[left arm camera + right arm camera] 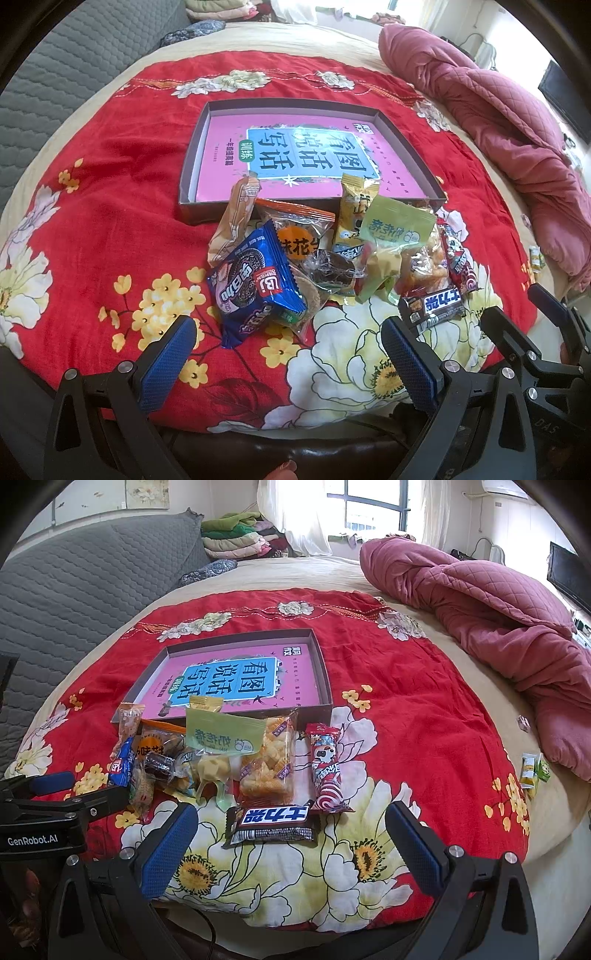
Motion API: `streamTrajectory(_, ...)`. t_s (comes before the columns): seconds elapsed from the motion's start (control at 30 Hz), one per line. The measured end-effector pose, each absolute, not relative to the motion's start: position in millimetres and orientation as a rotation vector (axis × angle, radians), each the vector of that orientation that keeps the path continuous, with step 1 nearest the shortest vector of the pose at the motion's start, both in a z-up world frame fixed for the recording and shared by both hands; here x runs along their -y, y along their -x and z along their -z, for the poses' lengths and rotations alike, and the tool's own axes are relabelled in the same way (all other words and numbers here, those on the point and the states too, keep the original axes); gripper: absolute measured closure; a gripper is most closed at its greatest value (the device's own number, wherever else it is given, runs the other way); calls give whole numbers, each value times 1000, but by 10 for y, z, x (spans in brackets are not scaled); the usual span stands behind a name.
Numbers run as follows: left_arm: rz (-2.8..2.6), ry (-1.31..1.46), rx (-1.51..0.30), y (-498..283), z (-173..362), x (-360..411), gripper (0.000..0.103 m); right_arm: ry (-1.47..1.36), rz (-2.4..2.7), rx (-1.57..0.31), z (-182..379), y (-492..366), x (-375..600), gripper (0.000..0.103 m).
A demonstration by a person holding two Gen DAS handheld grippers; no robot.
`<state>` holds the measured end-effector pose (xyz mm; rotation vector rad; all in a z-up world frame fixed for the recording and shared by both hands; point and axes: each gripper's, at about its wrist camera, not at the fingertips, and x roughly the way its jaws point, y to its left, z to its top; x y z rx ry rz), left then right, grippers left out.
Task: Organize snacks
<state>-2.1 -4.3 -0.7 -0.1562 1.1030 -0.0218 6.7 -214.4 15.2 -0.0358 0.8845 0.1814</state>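
A pile of wrapped snacks lies on a red flowered cloth (110, 229) in front of a shallow dark box (192, 162) (325, 672) with a pink printed bottom. Nearest my left gripper (291, 354) is a blue cookie pack (255, 288) (120, 766). A black bar (432, 308) (273, 821) lies just ahead of my right gripper (291, 843). A red lollipop pack (327, 768), a clear pack of fried snacks (269, 760) and a green pack (397, 227) (221, 734) sit in the pile. Both grippers stand open and hold nothing.
A rumpled pink quilt (491, 616) lies at the right of the bed. Two small green-yellow packets (533, 770) sit by the cloth's right edge. A grey padded headboard (74, 583) rises at the left, with folded clothes (236, 535) behind.
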Motion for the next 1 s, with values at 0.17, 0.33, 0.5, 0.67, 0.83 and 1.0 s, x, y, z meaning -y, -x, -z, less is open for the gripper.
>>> streamTrajectory(0.17,21,159,-1102,18,8,40,3,29,-178,-884,-152,-80,2147,1)
streamTrajectory(0.33,22,169,-1101,17,9,7,3,18,-178,-884,-148,-91,2179,1)
streamTrajectory(0.5,21,195,-1104,11,20,-60,3,-2,-175,-890,-131,-120,2213,1)
streamTrajectory(0.67,6,249,-1126,25,85,-199,3,-35,-173,-891,-115,-165,2268,1)
streamTrajectory(0.83,-25,298,-1140,9,154,-364,3,-62,-181,-888,-98,-223,2292,1)
streamTrajectory(1.0,-37,338,-1143,-58,204,-488,3,-82,-185,-884,-74,-288,2320,1)
